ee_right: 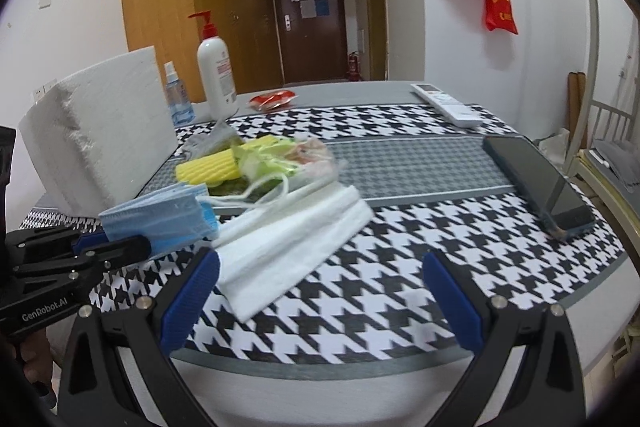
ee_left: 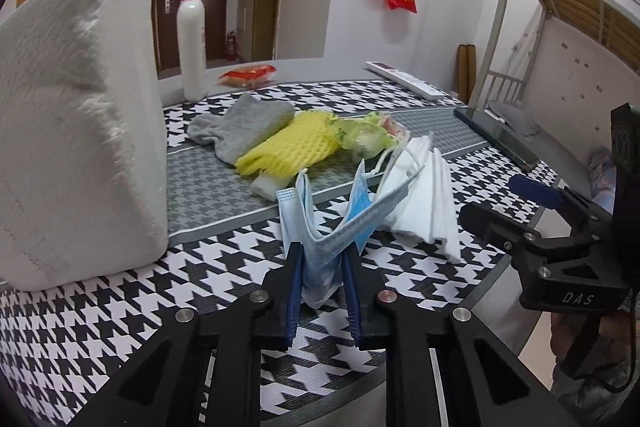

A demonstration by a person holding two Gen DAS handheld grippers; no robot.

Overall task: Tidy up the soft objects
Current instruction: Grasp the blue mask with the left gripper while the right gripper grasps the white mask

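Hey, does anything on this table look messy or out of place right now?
Yes. The soft things lie in a loose heap mid-table: a gray sock, yellow foam netting and a crumpled plastic bag overlap. The white mask lies askew beside them. The left tongs pinch a blue mask, folded and bunched.

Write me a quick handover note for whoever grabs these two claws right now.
Left claw: shut on the blue mask, lifted just off the cloth.
Right claw: open, holding nothing, low over the table, its left finger by the white mask.
White mask lies flat beside the blue one. Sock, yellow foam net and crinkled bag sit in a loose heap behind them, near the tissue pack.
Done: blue mask gripped.
Left: place it, then sort the white mask, sock, net and bag.
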